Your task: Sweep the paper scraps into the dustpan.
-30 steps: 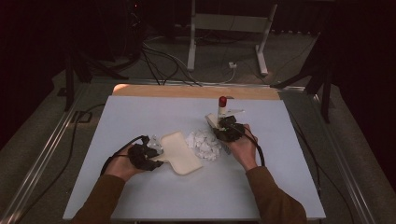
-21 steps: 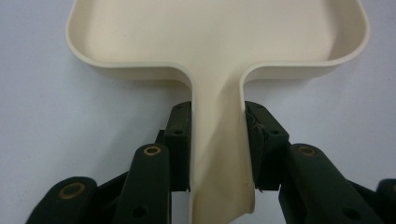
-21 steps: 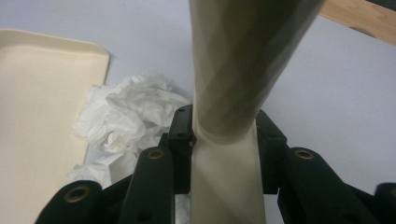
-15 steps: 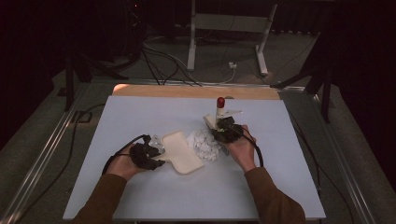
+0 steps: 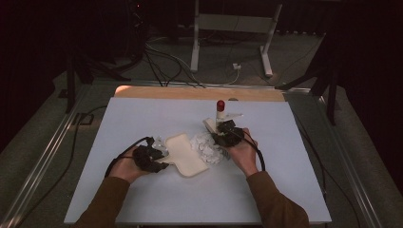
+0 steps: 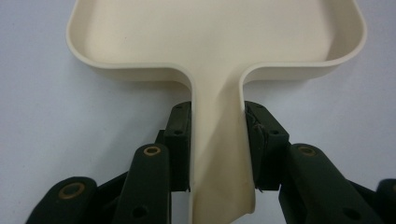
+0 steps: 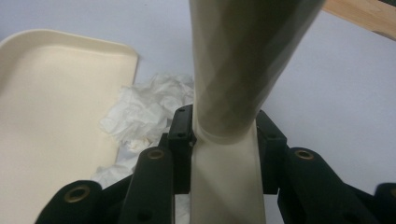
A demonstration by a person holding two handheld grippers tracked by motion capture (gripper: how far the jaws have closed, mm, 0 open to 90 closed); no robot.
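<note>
The left gripper (image 6: 217,154) is clamped on the handle of a cream dustpan (image 6: 215,42), whose tray lies flat on the table (image 5: 142,114) with nothing in it. The right gripper (image 7: 224,140) is clamped on the cream handle of a brush (image 7: 243,60); its bristles are hidden behind the hand. Crumpled paper (image 7: 149,112) lies just beside the dustpan's open edge. No writing can be read.

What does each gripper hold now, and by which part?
The left gripper is shut on the cream dustpan by its handle. The right gripper is shut on the cream brush by its handle.
</note>
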